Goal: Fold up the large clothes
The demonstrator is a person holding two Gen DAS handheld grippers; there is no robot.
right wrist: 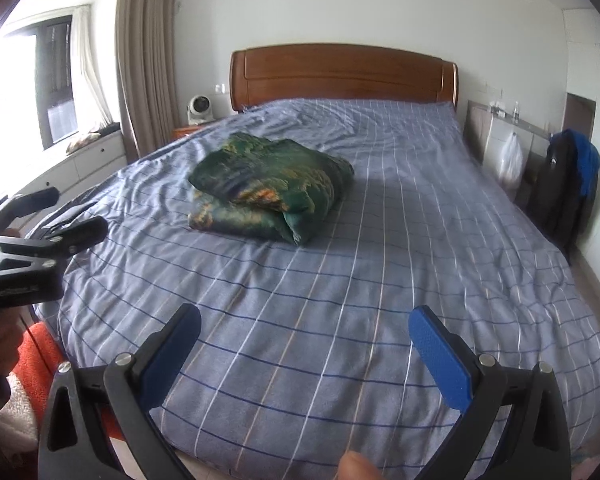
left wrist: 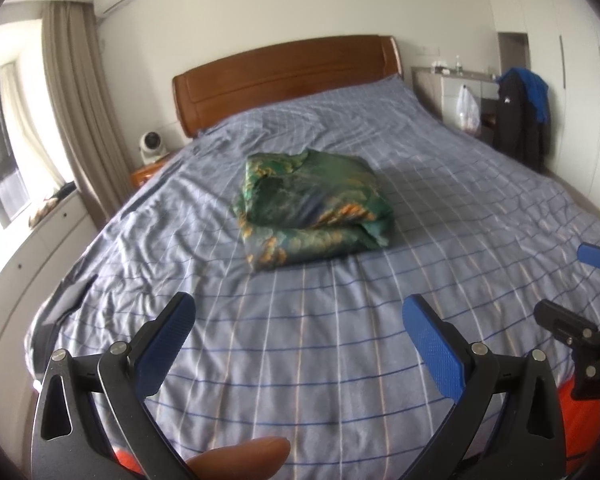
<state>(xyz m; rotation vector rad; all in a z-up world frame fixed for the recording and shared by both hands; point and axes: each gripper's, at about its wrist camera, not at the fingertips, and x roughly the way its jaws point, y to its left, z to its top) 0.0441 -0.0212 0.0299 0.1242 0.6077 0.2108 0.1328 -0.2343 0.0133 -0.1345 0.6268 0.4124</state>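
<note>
A green garment with orange and yellow print [left wrist: 312, 208] lies folded in a thick bundle on the middle of the bed; it also shows in the right wrist view [right wrist: 268, 188]. My left gripper [left wrist: 300, 320] is open and empty, held above the near part of the bed, well short of the bundle. My right gripper [right wrist: 304, 328] is open and empty, also above the near part of the bed. The right gripper [left wrist: 592, 276] shows at the right edge of the left wrist view. The left gripper [right wrist: 56, 216] shows at the left edge of the right wrist view.
The bed has a blue-grey checked cover [left wrist: 340, 340] and a brown wooden headboard [left wrist: 284, 76]. A white fan [right wrist: 198, 110] stands on a nightstand to its left. Curtains [right wrist: 144, 56] and a window lie left. A dark jacket [right wrist: 564, 192] hangs at right, beside a white bag [right wrist: 510, 160].
</note>
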